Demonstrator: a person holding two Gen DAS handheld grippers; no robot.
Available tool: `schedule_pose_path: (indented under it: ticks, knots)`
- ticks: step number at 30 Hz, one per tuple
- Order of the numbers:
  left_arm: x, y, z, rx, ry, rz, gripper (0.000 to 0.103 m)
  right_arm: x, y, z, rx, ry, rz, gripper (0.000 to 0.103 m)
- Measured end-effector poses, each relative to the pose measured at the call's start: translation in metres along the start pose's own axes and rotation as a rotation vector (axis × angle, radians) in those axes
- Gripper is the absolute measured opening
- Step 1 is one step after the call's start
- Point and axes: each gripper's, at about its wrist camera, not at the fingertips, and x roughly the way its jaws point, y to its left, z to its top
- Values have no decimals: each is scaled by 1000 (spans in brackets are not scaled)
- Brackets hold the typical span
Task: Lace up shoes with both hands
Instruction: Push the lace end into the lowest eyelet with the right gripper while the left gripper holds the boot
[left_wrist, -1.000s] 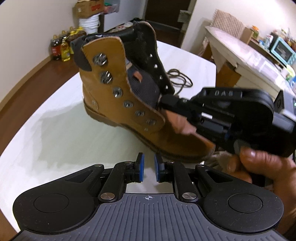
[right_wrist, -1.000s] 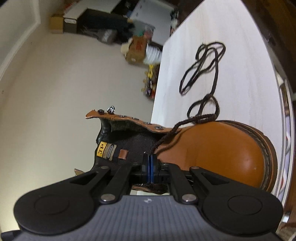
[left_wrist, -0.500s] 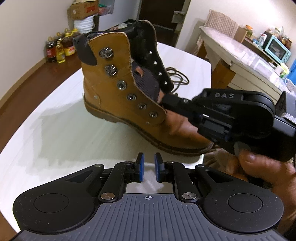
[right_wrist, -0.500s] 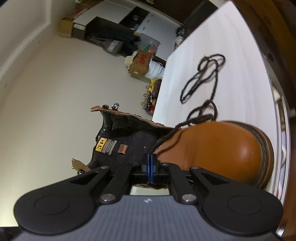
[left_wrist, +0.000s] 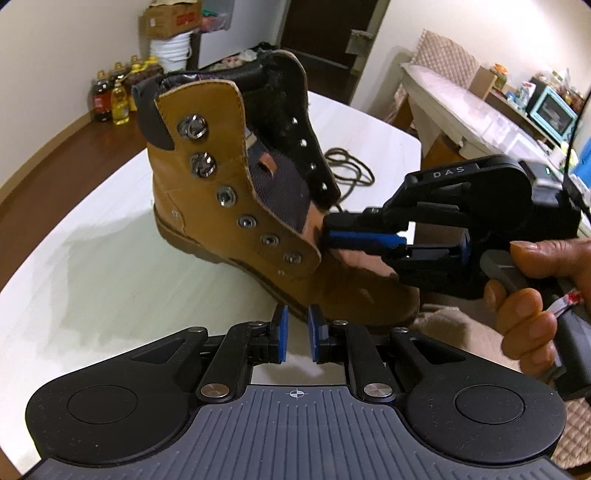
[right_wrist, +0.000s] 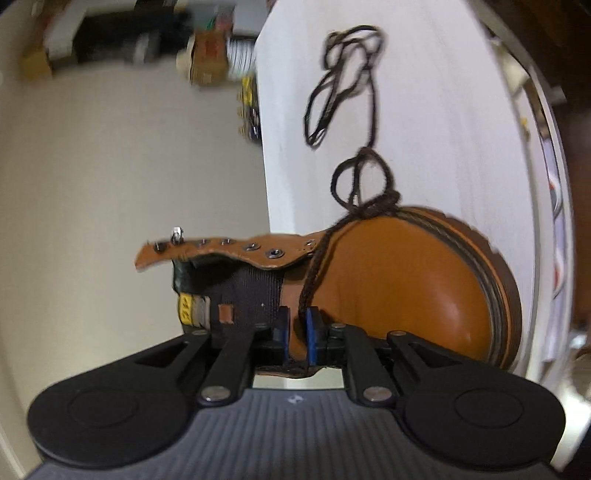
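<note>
A tan leather boot (left_wrist: 229, 206) stands on the white table (left_wrist: 92, 295), flaps spread, dark tongue showing. A dark brown lace (right_wrist: 354, 92) runs from the far flap's lowest eyelet across the vamp and lies coiled on the table (right_wrist: 443, 110) beyond. My left gripper (left_wrist: 295, 338) is open and empty, just in front of the boot's toe side. My right gripper (right_wrist: 295, 332) sits at the vamp; its jaws stand slightly apart with the lace end between them. It also shows in the left wrist view (left_wrist: 332, 236), at the near flap's lower edge.
The lace coil lies behind the boot (left_wrist: 347, 170). Oil bottles (left_wrist: 114, 99) and a cardboard box (left_wrist: 170, 18) stand on the floor at the far wall. A second table (left_wrist: 461, 107) with a small oven stands at right. A cushion (left_wrist: 443, 325) lies under the right hand.
My right gripper was shut on the lace end; now its jaws have parted. The right wrist view rolled and blurred. The left gripper stayed open near the toe.
</note>
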Motion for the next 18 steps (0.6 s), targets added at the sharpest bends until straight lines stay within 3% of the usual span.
schedule_pose_path:
  ticks: [3,5,7,18]
  knots:
    - [0,-6,4,5,-11,-25,13,7,18,9,-81,64,-83,11]
    - [1,-12,7,12,-20,-41,13,11,23,9,-130,84,-112,3]
    - [3,-19,9,26,-20,-37,13,14,26,9,-176,100,-135,3]
    - [16,-41,25,-12,-19,-12,13,-11,15,8,-93,70,-46,2]
